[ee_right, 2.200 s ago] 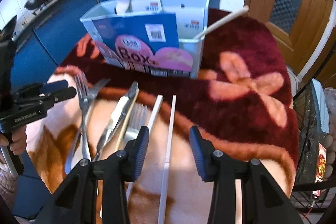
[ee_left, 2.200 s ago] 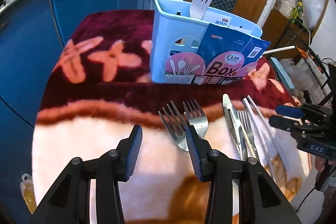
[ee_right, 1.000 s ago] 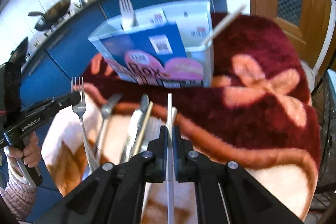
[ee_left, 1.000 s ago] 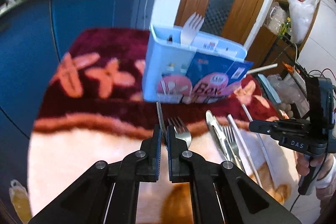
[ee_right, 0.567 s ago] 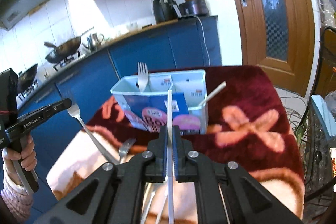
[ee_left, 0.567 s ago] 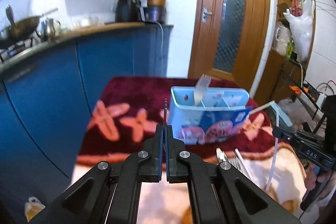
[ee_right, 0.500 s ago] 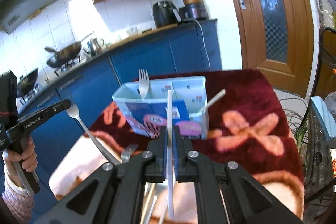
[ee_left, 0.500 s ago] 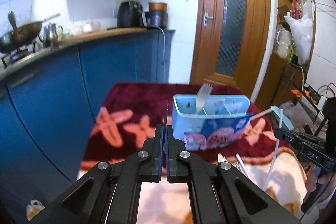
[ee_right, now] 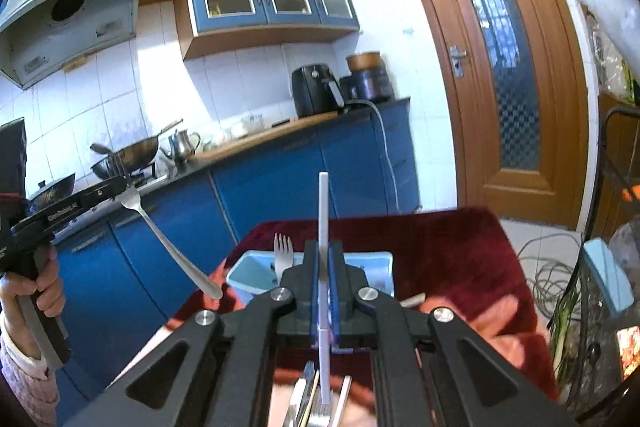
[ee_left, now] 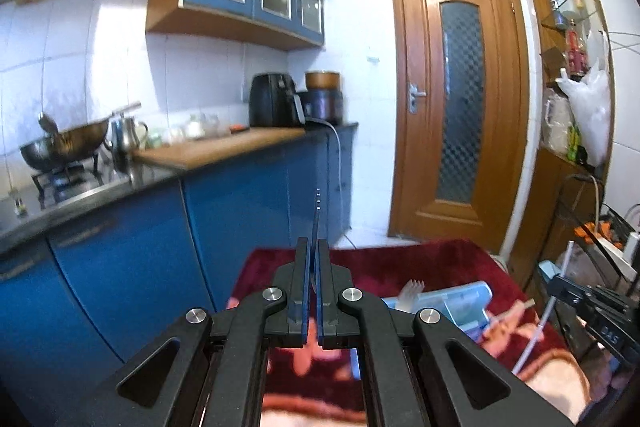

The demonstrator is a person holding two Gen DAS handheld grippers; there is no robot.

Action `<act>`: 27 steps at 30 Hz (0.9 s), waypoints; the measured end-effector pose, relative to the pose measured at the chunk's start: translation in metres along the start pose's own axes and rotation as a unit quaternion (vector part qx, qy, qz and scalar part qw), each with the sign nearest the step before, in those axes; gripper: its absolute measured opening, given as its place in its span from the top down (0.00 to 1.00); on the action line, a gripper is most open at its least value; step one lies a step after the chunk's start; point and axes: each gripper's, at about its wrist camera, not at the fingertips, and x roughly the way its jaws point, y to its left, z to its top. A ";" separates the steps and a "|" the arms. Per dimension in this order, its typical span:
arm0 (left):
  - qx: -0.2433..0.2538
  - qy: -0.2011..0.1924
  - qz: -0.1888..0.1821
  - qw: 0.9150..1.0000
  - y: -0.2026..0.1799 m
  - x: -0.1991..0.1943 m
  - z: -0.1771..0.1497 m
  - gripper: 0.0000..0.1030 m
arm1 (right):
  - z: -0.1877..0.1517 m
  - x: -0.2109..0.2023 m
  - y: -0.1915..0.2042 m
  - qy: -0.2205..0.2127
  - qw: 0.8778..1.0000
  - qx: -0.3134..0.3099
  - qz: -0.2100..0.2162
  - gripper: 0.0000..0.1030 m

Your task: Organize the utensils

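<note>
My left gripper (ee_left: 313,247) is shut on a metal fork (ee_left: 317,211), seen edge-on with its tines pointing up and away. In the right wrist view that left gripper (ee_right: 116,189) holds the fork (ee_right: 160,231) by its head, handle hanging down toward the box. My right gripper (ee_right: 323,251) is shut on a white chopstick (ee_right: 323,203) that stands upright. The light blue utensil box (ee_right: 248,277) sits below and beyond both, with a white fork (ee_right: 283,253) standing in it. The box (ee_left: 452,301) also shows low in the left wrist view.
Several utensils (ee_right: 316,399) lie on the red and pink blanket (ee_right: 448,239) under my right gripper. Blue cabinets (ee_left: 248,211) and a counter run along the left. A wooden door (ee_left: 456,107) is behind, and a wire rack (ee_right: 608,267) stands at the right.
Both grippers have lifted their utensils off the blanket and tipped upward. The box has dropped low in both views and the kitchen wall fills the frames.
</note>
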 end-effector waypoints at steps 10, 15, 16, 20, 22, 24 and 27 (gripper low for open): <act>0.035 -0.001 0.030 0.999 -0.031 0.052 0.001 0.99 | 0.026 0.020 0.011 -0.060 0.996 -0.036 -0.051 0.94; 0.046 0.018 0.033 0.998 -0.043 0.079 -0.016 0.98 | 0.027 0.039 0.005 -0.083 0.994 -0.033 -0.067 0.94; 0.048 0.023 0.031 0.998 -0.045 0.084 -0.020 0.98 | 0.026 0.045 0.003 -0.082 0.994 -0.032 -0.070 0.94; 0.053 0.044 0.022 0.997 -0.052 0.102 -0.038 0.98 | 0.017 0.067 -0.004 -0.068 0.994 -0.033 -0.083 0.94; 0.050 0.052 0.014 0.997 -0.052 0.110 -0.045 0.98 | 0.011 0.077 -0.008 -0.056 0.994 -0.032 -0.083 0.94; 0.045 0.062 0.009 0.997 -0.052 0.117 -0.051 0.98 | 0.005 0.083 -0.011 -0.047 0.995 -0.034 -0.085 0.94; 0.034 0.078 0.000 0.996 -0.049 0.127 -0.060 0.98 | 0.000 0.091 -0.015 -0.034 0.995 -0.035 -0.085 0.94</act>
